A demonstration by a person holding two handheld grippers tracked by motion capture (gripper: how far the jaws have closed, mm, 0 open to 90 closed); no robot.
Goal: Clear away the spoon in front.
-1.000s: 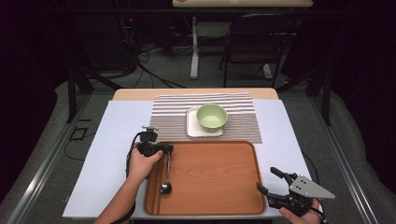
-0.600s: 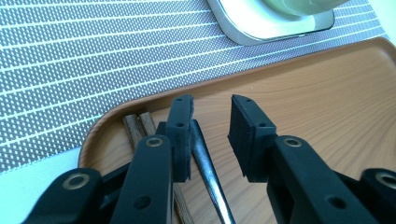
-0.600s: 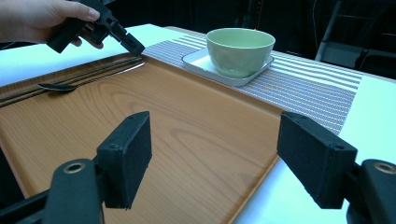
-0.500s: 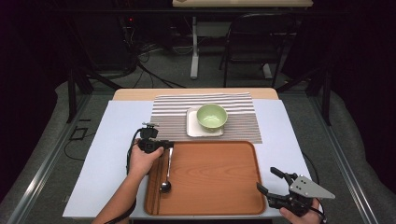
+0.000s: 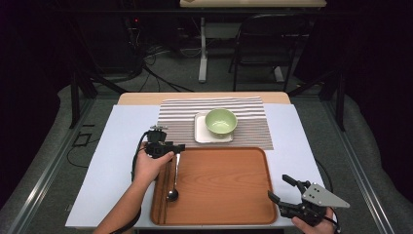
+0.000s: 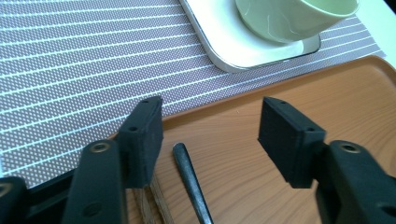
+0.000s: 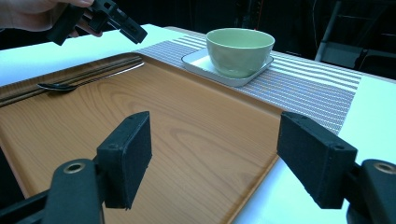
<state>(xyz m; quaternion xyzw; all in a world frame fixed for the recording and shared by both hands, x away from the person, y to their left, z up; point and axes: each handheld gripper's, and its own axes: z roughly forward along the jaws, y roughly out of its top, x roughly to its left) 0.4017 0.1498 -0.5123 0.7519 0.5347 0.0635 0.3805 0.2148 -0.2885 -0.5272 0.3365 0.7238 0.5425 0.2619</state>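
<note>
A metal spoon lies along the left side of the wooden tray, its bowl toward the near edge. My left gripper hovers over the far end of the handle. In the left gripper view the handle lies on the tray between the jaws of that gripper. The jaws have just been opening, and neither pad touches the handle. My right gripper stands open at the tray's near right corner. Nothing is between the jaws of the right gripper.
A green bowl sits on a white square plate on a striped placemat beyond the tray. Thin dark sticks lie beside the spoon along the tray's left rim. White table surface flanks the tray.
The left gripper's jaws have spread apart and come off the spoon handle, and the spoon stays lying on the tray. The right gripper has not moved.
</note>
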